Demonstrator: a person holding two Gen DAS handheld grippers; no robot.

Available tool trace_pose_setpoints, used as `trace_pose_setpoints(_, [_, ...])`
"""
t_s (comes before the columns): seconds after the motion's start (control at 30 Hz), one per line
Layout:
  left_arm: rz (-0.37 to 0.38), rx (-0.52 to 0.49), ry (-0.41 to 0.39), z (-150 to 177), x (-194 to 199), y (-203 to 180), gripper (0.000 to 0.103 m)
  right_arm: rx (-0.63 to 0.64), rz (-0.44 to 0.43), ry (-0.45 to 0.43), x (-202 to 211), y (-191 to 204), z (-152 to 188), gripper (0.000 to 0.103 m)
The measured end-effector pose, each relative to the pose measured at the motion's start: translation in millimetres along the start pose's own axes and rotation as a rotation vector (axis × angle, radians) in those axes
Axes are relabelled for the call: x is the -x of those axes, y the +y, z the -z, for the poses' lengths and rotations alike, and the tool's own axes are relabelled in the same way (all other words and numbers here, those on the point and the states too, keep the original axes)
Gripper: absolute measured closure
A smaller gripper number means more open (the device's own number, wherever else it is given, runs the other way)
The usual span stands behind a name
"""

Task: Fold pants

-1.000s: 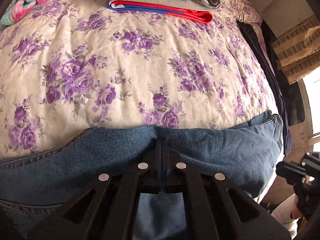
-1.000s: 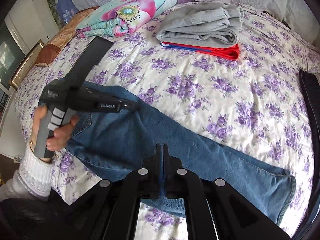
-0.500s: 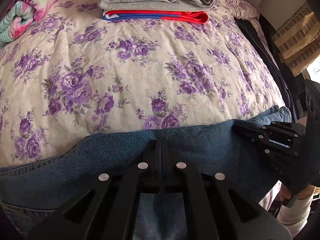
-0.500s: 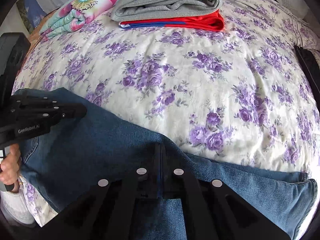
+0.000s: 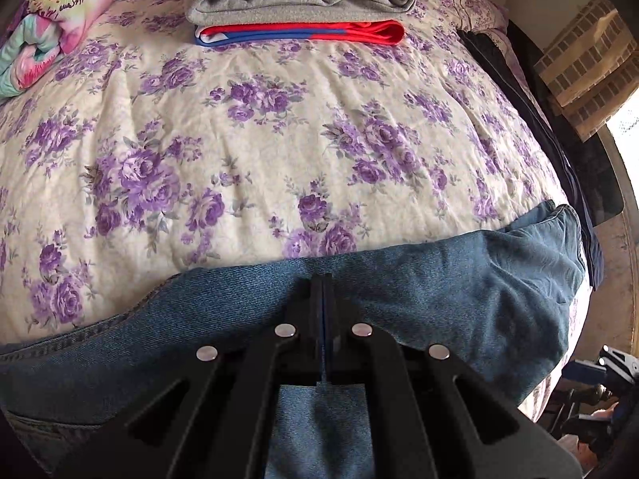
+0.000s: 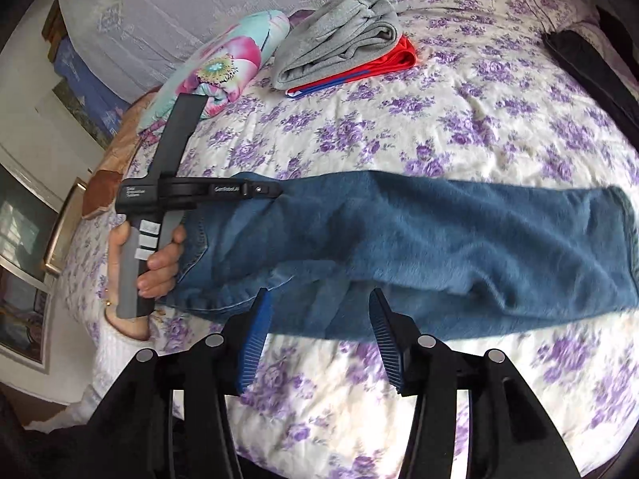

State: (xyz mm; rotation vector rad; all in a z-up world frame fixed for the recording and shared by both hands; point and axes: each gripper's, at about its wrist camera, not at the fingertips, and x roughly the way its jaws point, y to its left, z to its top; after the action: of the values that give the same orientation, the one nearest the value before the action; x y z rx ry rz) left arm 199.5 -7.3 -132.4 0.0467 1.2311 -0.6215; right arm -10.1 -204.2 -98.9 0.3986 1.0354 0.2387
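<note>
I see the bed (image 6: pixel 459 92) filling both views, under a cream quilt with purple flowers. The jeans (image 6: pixel 419 239) lie flat across its near part, folded lengthwise into one long band: waist at the left, hems at the right, close to the bed's right edge in the right wrist view. Far on the bed, grey clothes (image 6: pixel 339 44) sit folded on top of a red and blue garment (image 6: pixel 383 66), with a floral pillow (image 6: pixel 223 64) just to their left. A dark garment (image 6: pixel 583 60) lies along the far right edge.

My left hand-held gripper (image 6: pixel 275 191) is at the waist end of the jeans, a hand (image 6: pixel 155 263) around its handle; its jaws are pressed together on the denim, and in its own view the fabric runs under and beyond the closed fingertips. My right hand-held gripper (image 6: pixel 317 299) has just been opening; its jaws stand apart at the near edge of the jeans, the blue pads (image 6: pixel 255 335) bare and not pressing the cloth.
</note>
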Motion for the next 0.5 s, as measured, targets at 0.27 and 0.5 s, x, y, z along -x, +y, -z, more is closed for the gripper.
trace_pose_setpoints(0.27, [0.034,-0.05,-0.014,4.6,1.2,2.8,0.101,-0.397,-0.192,-0.119,-10.1,-81.0,12.7,0.048])
trace_pose_setpoints(0.5, [0.066,-0.042,-0.01,3.7,1.0,6.9,0.101,-0.613,-0.124,-0.252,12.8,-143.0,21.4,0.053])
